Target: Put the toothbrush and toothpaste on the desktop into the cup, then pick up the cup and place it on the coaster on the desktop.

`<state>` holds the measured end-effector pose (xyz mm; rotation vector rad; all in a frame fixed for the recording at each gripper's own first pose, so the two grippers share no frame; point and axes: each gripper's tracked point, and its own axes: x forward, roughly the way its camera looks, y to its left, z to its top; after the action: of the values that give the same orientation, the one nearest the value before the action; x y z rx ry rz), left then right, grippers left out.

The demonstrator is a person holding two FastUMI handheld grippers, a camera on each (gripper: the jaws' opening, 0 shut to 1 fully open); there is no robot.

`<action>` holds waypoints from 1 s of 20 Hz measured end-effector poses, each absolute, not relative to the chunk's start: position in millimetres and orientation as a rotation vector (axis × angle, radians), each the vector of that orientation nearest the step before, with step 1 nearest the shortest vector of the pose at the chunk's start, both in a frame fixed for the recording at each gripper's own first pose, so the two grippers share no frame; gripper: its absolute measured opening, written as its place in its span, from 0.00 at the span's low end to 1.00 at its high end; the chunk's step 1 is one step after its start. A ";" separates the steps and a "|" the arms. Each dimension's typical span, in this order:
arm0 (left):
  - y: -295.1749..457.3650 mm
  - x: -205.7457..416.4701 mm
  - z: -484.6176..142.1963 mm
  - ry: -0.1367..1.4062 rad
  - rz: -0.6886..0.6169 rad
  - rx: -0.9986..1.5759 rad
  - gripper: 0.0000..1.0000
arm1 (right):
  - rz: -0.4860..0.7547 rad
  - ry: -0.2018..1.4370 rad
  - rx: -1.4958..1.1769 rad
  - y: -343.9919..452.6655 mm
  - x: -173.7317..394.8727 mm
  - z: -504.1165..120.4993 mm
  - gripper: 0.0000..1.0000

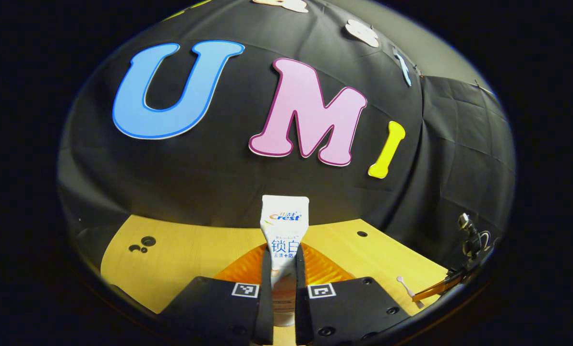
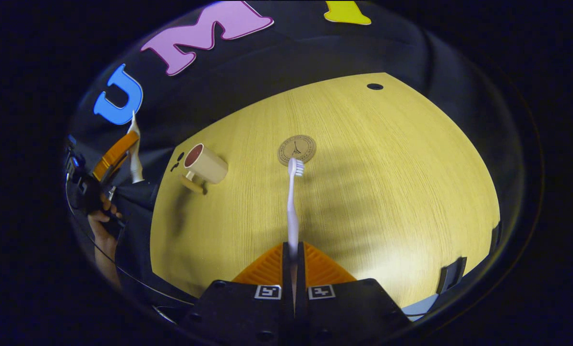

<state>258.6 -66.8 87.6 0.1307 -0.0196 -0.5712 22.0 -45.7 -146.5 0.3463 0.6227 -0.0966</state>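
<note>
The toothpaste (image 1: 284, 226) stands upright, clamped in the left hand-held gripper (image 1: 283, 288); the toothbrush (image 2: 292, 206) is pinched by its handle in the right hand-held gripper (image 2: 293, 269), head pointing at the coaster (image 2: 297, 149). The cup (image 2: 206, 166) sits toward the counter's (image 2: 387, 192) far left corner, the coaster just beside it. Lower each item in vertically, centred over the rim. The toothpaste cap sits hidden between the fingers.

Hidden and cropped parts
Toothpaste (image 1: 284, 226) lower end concealed between the fingers; toothbrush (image 2: 292, 206) handle end likewise; worktop (image 2: 387, 192) near edge cut off.
</note>
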 end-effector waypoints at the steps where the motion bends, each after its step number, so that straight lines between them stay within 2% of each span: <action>1: -73.6 267.9 87.4 -0.024 -0.585 0.135 0.23 | -0.094 0.614 0.345 -47.2 23.7 -141.7 0.06; 6: -103.8 307.2 78.2 -0.034 -0.621 0.064 0.22 | -0.106 0.615 0.323 -65.2 26.3 -138.1 0.06; 12: -101.0 346.3 51.8 -0.027 -0.497 0.017 0.23 | -0.136 0.667 0.330 -85.8 19.2 -154.0 0.06; 13: -97.8 349.7 48.7 -0.032 -0.473 0.026 0.18 | -0.134 0.672 0.323 -87.5 18.2 -153.9 0.06; 14: -95.2 352.8 45.4 -0.035 -0.453 0.034 0.23 | -0.132 0.676 0.321 -89.0 18.3 -154.7 0.06; 20: -83.7 367.5 18.0 0.004 -0.382 0.057 0.25 | -0.124 0.687 0.323 -90.2 26.1 -161.1 0.06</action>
<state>367.5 -83.7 18.0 0.0566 0.0036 -0.3825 26.1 -90.2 -161.1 0.3227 0.6867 -0.1238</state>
